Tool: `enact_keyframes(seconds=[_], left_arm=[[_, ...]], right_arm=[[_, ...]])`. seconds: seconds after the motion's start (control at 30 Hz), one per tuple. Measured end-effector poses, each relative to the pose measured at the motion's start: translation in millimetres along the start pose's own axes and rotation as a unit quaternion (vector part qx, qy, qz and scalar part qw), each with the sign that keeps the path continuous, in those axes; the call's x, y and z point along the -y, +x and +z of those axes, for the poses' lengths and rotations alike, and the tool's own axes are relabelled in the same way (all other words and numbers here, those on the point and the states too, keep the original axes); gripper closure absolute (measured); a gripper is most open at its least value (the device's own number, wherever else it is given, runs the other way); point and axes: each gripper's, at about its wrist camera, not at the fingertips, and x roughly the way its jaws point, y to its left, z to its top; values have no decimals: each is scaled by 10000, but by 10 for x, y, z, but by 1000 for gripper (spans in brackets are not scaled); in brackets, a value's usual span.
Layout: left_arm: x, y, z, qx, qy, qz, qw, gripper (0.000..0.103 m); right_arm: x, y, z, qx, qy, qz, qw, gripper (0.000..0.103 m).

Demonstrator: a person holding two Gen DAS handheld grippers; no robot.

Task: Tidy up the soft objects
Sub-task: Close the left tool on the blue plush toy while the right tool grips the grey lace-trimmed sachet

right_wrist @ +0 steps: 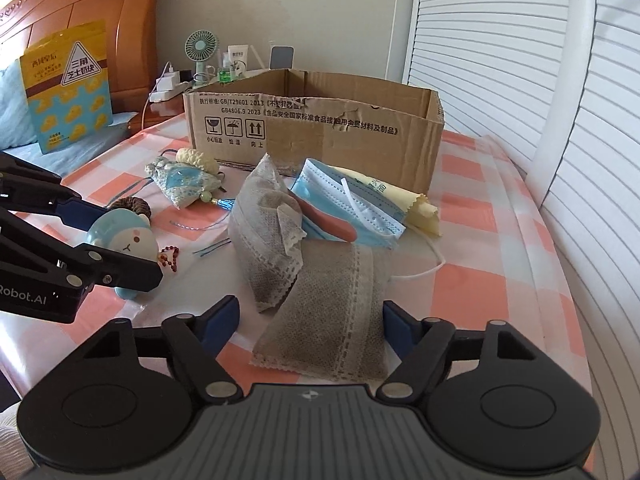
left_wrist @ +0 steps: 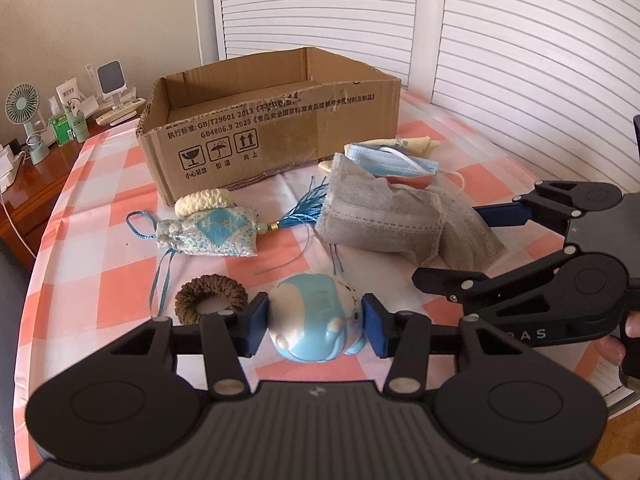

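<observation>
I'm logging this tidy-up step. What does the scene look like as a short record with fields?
surface: checked tablecloth
container: open cardboard box, nothing visible inside
left tool: pads against the blue squishy toy
right tool: pads either side of the near grey sachet, gap on the left side
still loose: second grey sachet, face mask, yellow cloth, tasselled pouch, brown hair tie
</observation>
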Motion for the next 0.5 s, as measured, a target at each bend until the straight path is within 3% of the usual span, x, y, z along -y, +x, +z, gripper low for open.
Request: enact_keyframes(seconds=[0.1,0.17,0.5], left_arm=[[3,-15,-14,-4,16,-63,10000,54],[13,-18,-22,-17,49,-119,9999,54],[40,-36,-78,42,114,-244,9996,53]], right_arm=[[31,-93,-44,-9,92,27,10000,44],[40,-167,-88,-24,149,-18,9999,50],[76,-238,-185,151,154,-60,9997,48]])
